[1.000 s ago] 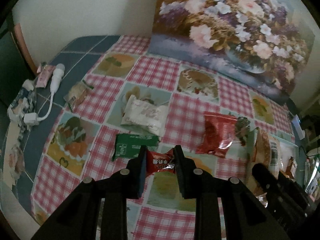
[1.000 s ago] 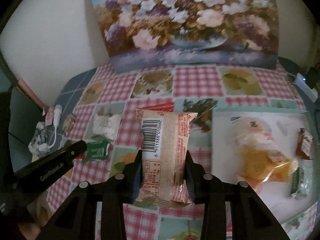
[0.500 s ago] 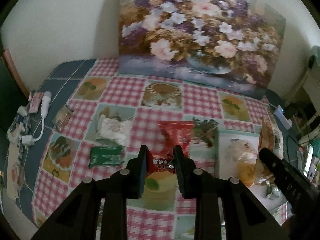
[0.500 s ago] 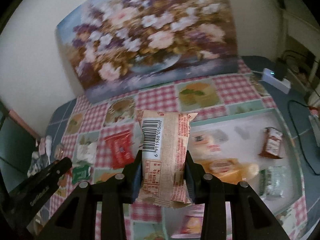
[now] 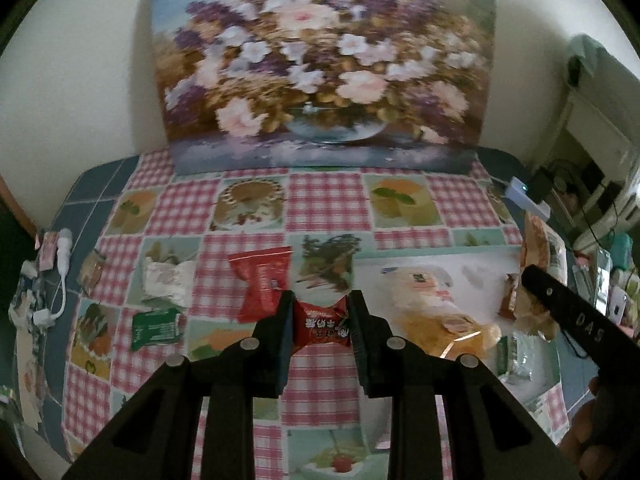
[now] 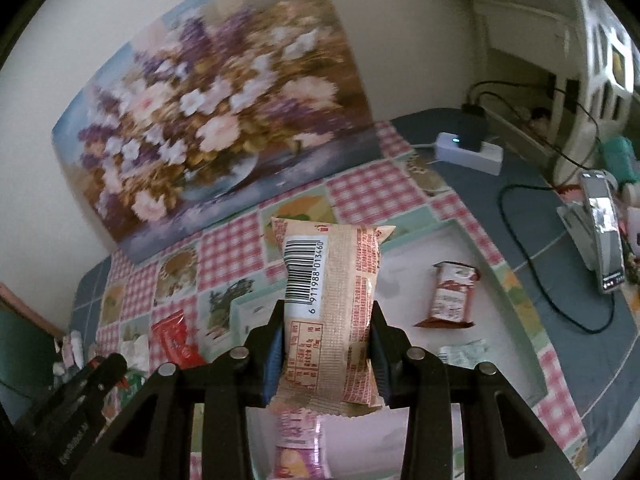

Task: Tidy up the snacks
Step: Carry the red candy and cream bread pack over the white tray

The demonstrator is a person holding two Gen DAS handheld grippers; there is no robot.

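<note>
Both black claws angle downward: the left claw [image 5: 322, 326] pinches a small red twist-wrapped candy [image 5: 322, 326], the right claw [image 6: 328, 344] a beige barcoded snack packet [image 6: 330, 312], above the white tray [image 6: 416, 264] on the checkered-cloth tabletop [image 5: 324, 200].

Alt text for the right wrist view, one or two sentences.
The right gripper is shut on a beige, barcoded snack packet, upright above a white tray holding a brown-and-white snack packet. A floral painting leans against the wall behind.
</note>
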